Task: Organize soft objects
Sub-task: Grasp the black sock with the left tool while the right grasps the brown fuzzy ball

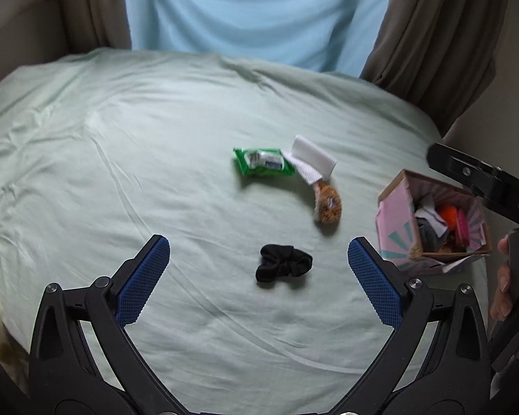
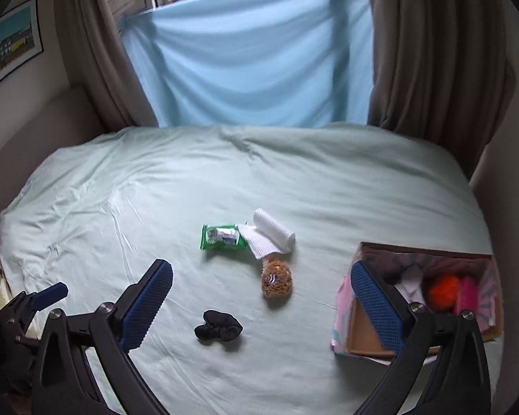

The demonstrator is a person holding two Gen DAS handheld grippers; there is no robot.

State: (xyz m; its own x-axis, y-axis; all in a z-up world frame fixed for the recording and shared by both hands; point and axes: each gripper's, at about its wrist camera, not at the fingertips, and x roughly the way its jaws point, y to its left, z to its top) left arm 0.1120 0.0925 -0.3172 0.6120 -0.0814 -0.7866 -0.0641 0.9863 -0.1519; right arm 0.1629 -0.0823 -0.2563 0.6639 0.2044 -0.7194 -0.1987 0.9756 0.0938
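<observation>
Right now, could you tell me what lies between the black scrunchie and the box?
Only bare sheet: both views show nothing between the scrunchie and the box; the scrubber lies farther back.

We cannot identify the jumbled contents of the box (image 1: 394,214); the right gripper's near finger (image 2: 377,306) hides its left wall.

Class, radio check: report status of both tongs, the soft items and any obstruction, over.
Left tongs open, empty, above black scrunchie. Right tongs open, empty. Box part filled; wipes pack, bandage roll, scrubber still on bed. Nothing blocking.
</observation>
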